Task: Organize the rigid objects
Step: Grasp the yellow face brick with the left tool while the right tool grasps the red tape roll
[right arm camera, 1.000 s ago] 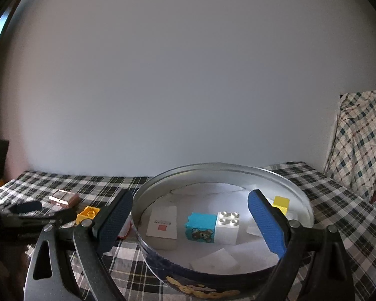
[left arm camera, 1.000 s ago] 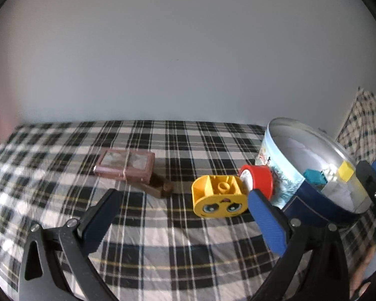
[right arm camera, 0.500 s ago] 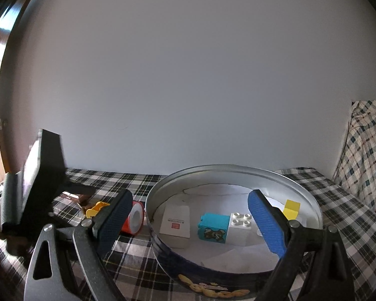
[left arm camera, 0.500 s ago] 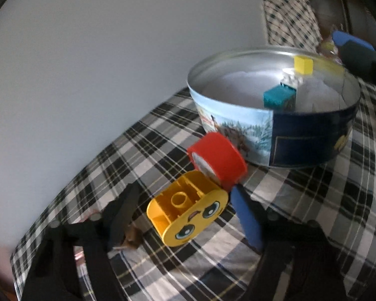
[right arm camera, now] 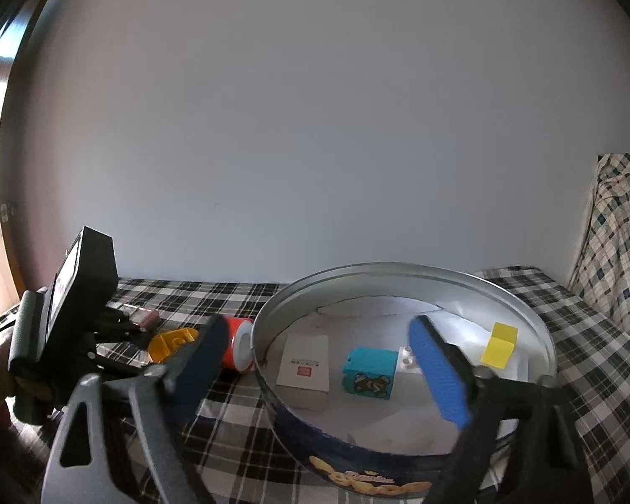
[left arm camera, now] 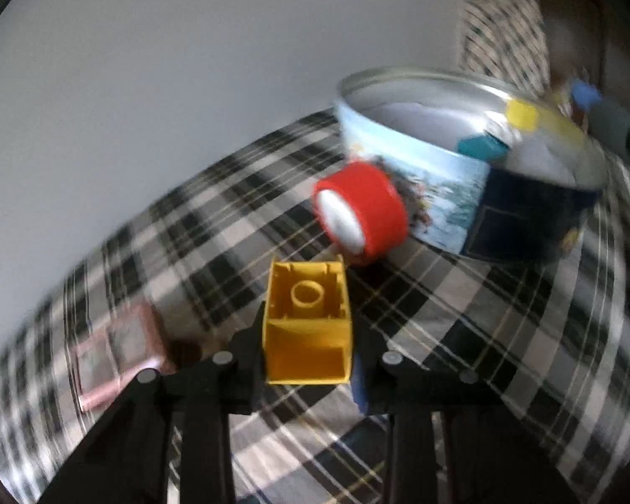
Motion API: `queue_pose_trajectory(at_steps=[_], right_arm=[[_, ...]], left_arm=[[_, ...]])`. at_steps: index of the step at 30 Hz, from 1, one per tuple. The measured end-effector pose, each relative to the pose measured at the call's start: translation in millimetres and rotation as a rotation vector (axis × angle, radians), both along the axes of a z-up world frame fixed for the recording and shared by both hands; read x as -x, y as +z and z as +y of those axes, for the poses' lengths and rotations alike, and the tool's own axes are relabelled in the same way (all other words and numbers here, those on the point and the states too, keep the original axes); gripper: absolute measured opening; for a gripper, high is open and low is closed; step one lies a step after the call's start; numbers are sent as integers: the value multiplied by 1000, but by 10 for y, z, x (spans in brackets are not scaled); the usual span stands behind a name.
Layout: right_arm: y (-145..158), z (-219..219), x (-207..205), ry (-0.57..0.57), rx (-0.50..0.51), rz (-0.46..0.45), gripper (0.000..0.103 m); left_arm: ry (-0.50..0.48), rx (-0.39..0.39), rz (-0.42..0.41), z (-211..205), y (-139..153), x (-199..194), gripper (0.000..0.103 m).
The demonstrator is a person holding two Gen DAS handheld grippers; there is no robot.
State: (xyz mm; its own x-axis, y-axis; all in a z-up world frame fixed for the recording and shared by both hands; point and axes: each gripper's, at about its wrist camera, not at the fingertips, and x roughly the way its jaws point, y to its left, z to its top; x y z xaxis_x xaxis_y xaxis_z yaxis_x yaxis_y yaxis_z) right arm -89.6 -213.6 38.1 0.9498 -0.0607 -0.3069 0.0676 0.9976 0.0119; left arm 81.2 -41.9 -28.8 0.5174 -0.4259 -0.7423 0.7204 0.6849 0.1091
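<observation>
The left wrist view is smeared by motion; the pinkish box (left arm camera: 117, 348) is a blur; the yellow brick (left arm camera: 308, 327) hides most of the left tool's (left arm camera: 308, 357) fingers (whether it is off the surface cannot be told); the right tool's (right arm camera: 319, 371) finger covers part of the white brick (right arm camera: 407, 360).

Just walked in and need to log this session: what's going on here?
Someone with two handheld grippers is sorting toys into a round tin on a plaid cloth. The left gripper is shut on a yellow block. A red roll lies beside the tin, and a pink box sits further off. The right gripper hangs open at the tin, which already holds a teal block, a white block, a small yellow block and a card.
</observation>
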Motion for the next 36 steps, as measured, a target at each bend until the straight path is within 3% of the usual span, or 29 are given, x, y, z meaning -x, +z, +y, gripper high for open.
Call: queue_pose_trajectory(at_steps=[3,7,13,20,25,29,36], right_arm=[[-7,42,-23,4,-9,11,74],[-36,164,-95,44,-65,60,62],[-86,510,-245,98,-100,121,61],[-168,661,-561,78,-131,207,61],[-244,635,-772,40,-168,274,61],[-284,698,-908,32,-178,333,58],[-386,795,-1270,-98,-173,421,51]], left_arm=[[86,14,-13,74,21,37,30],[150,107,-5,215,101,105,30],[334,160,-38,499,148,166,30],[503,259,-49,897,258,156,30],[542,267,-84,1004,340,148,30],[549,292,-63,1073,364,141,30],[579,299,-68,1132,376,164,30]])
